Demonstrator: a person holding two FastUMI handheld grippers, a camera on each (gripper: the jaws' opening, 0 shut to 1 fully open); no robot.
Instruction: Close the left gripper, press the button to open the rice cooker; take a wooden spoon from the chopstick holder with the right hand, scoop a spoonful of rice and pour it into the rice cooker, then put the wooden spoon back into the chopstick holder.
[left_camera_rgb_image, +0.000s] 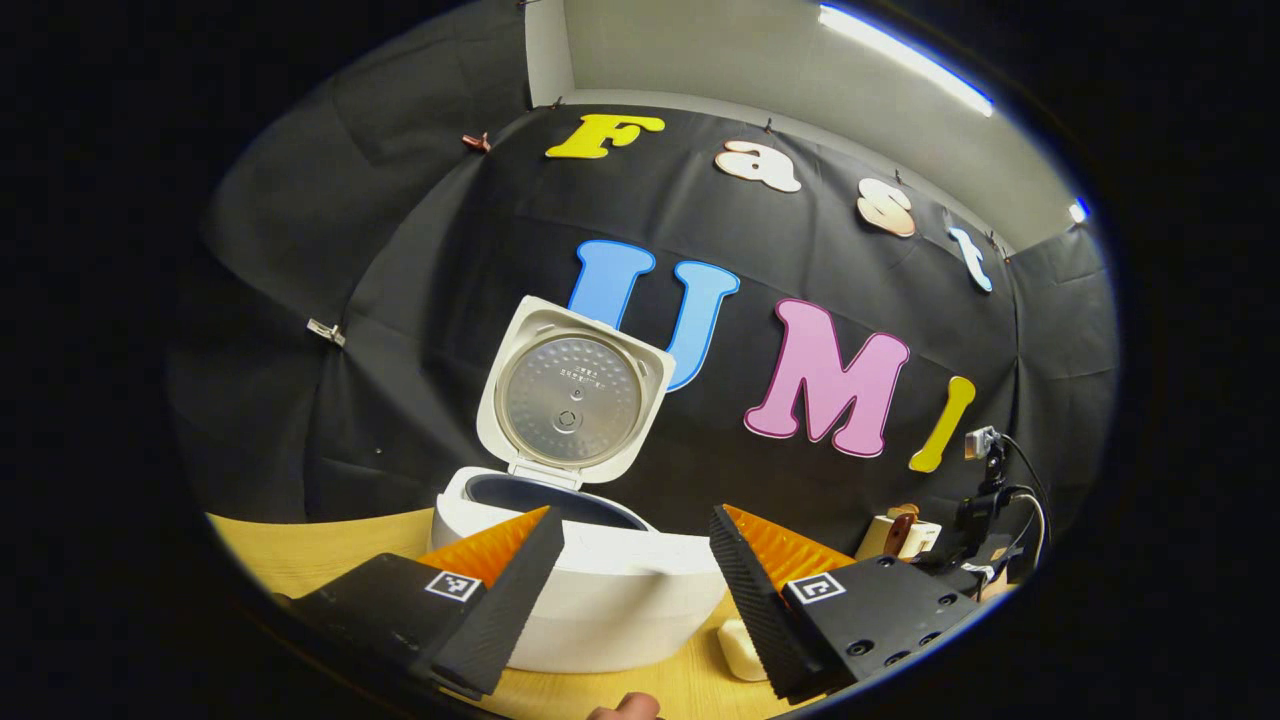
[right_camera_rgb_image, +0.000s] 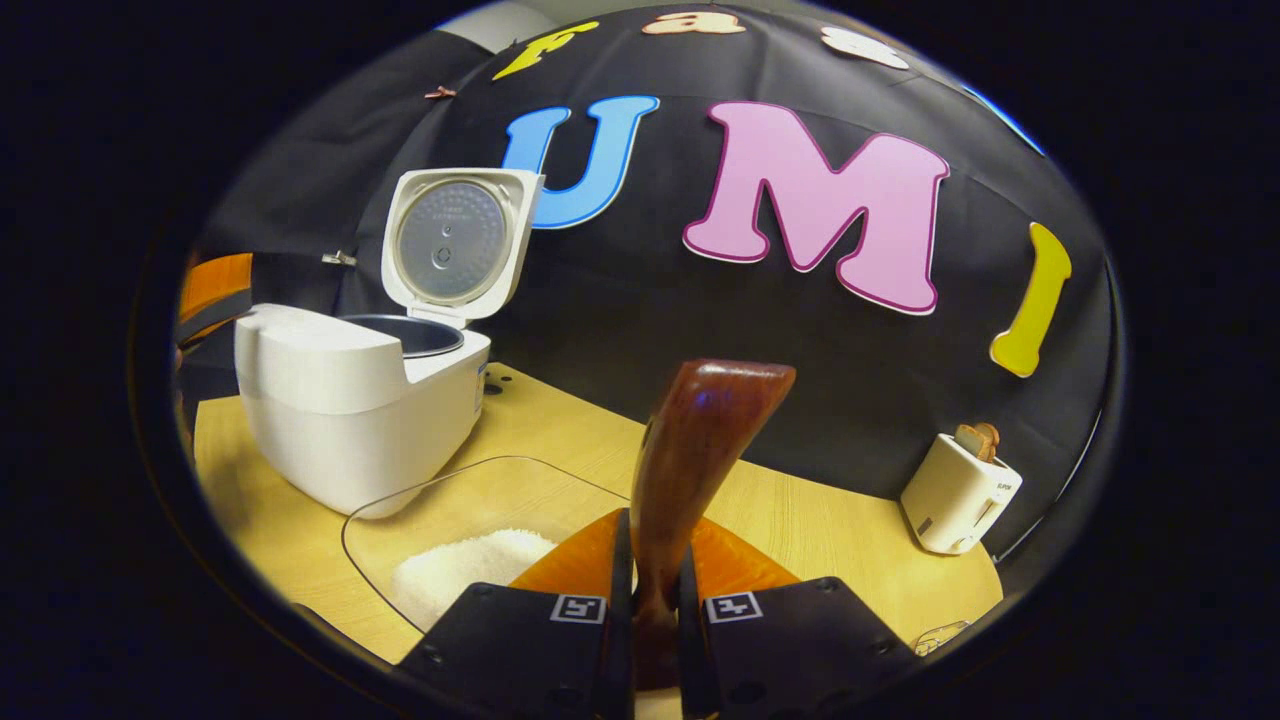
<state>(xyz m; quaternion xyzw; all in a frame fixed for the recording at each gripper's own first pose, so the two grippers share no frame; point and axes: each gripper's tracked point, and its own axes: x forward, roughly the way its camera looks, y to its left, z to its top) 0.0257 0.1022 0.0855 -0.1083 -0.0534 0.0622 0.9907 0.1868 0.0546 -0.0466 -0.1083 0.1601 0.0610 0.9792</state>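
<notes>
The white rice cooker (left_camera_rgb_image: 610, 600) stands right in front of my left gripper (left_camera_rgb_image: 632, 528), its lid (left_camera_rgb_image: 570, 398) raised upright and the dark inner pot (left_camera_rgb_image: 545, 497) showing. The left gripper is open, a finger on each side of the cooker's front, nothing between them. My right gripper (right_camera_rgb_image: 655, 538) is shut on a brown wooden spoon (right_camera_rgb_image: 705, 440), whose broad end sticks up ahead; its lower end is hidden under the fingers. A clear glass bowl (right_camera_rgb_image: 400, 505) with white rice (right_camera_rgb_image: 465, 572) lies just left of the right gripper. The open cooker (right_camera_rgb_image: 350, 400) stands behind the bowl.
A white toaster (right_camera_rgb_image: 958, 495) with a slice of bread stands at the table's (right_camera_rgb_image: 850, 540) far right, near the cloth wall. A small camera on a stand (left_camera_rgb_image: 985, 465) with cables is at the right edge. A cream object (left_camera_rgb_image: 738, 652) lies beside the cooker.
</notes>
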